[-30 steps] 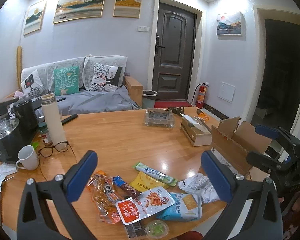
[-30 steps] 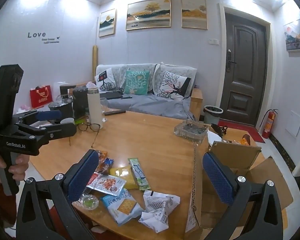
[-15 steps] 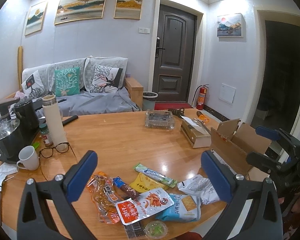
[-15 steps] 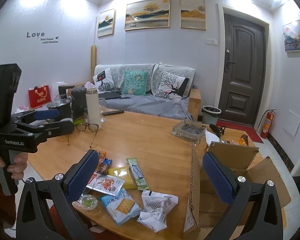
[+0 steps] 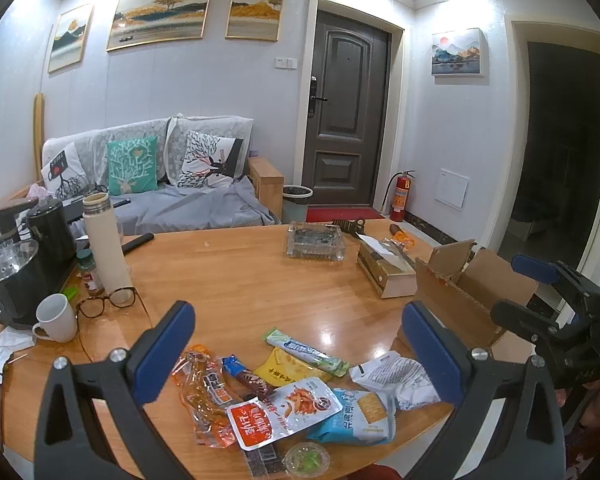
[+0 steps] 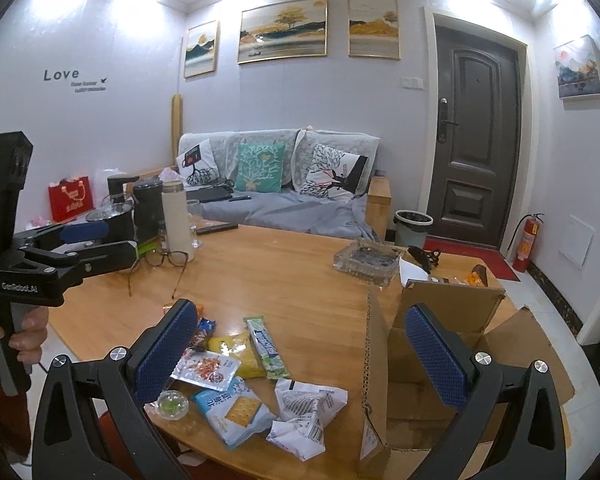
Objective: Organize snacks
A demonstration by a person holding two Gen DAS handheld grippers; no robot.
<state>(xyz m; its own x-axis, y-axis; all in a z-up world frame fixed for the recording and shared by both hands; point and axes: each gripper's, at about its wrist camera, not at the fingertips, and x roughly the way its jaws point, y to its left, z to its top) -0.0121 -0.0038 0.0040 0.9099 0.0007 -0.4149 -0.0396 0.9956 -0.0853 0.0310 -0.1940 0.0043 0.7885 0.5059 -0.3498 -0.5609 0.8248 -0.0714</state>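
Several snack packets lie at the table's near edge: a red-and-white pouch (image 5: 282, 410), a blue cracker pack (image 5: 358, 418), a white crumpled bag (image 5: 396, 376), a green-white bar (image 5: 306, 352), a yellow pouch (image 5: 280, 366), an orange packet (image 5: 202, 394) and a small clear cup (image 5: 306, 458). An open cardboard box (image 5: 470, 296) stands to their right. My left gripper (image 5: 300, 344) is open and empty above the snacks. My right gripper (image 6: 300, 352) is open and empty over the snacks and the box (image 6: 440, 340). The cracker pack (image 6: 236, 410) and white bag (image 6: 306, 404) lie below it.
On the wooden table (image 5: 240, 280): a glass tray (image 5: 315, 240), a tissue box (image 5: 386, 268), glasses (image 5: 108, 302), a white mug (image 5: 56, 318), a thermos (image 5: 106, 254) and kettles (image 5: 18, 276). A sofa (image 5: 160, 184) stands behind.
Both grippers stay open and empty. The views have shifted only slightly; the snacks and box have not moved.
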